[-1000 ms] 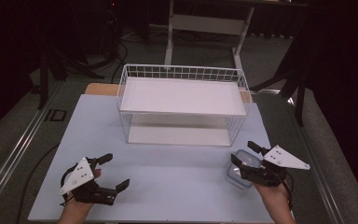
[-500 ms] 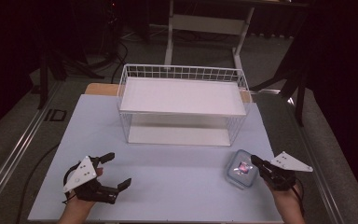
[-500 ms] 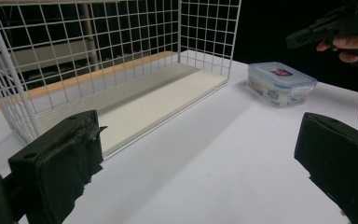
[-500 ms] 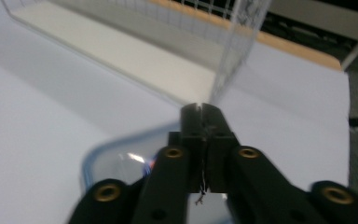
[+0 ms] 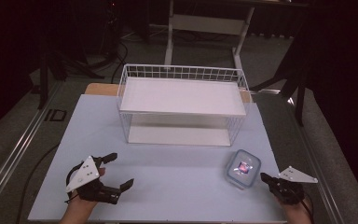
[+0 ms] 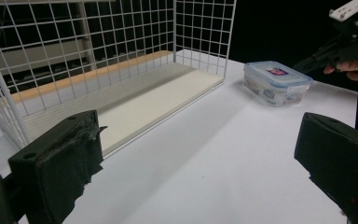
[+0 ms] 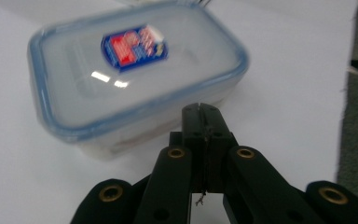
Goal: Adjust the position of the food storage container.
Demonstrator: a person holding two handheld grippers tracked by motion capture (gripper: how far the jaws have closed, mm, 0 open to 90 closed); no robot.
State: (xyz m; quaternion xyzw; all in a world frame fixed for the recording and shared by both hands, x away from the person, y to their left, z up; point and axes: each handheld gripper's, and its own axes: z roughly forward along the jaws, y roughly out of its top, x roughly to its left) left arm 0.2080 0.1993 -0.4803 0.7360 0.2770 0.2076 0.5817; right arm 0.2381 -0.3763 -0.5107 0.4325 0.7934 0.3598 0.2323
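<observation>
Beside the lidded box [image 7: 135, 79], right gripper [image 7: 200, 109] jaws clenched empty, left gripper [image 5: 120, 171] jaws released

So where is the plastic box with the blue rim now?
In the high view the box sits on the table's right side, in front of the wire basket's right corner, just left of the shut right gripper.

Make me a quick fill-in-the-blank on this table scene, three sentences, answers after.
1. The right claw is ____, with nothing between its jaws.
2. The box has a ____ rim on its lid.
3. The wire basket stands ____ the box as the high view shows it.

Answers: shut; blue; behind
</observation>
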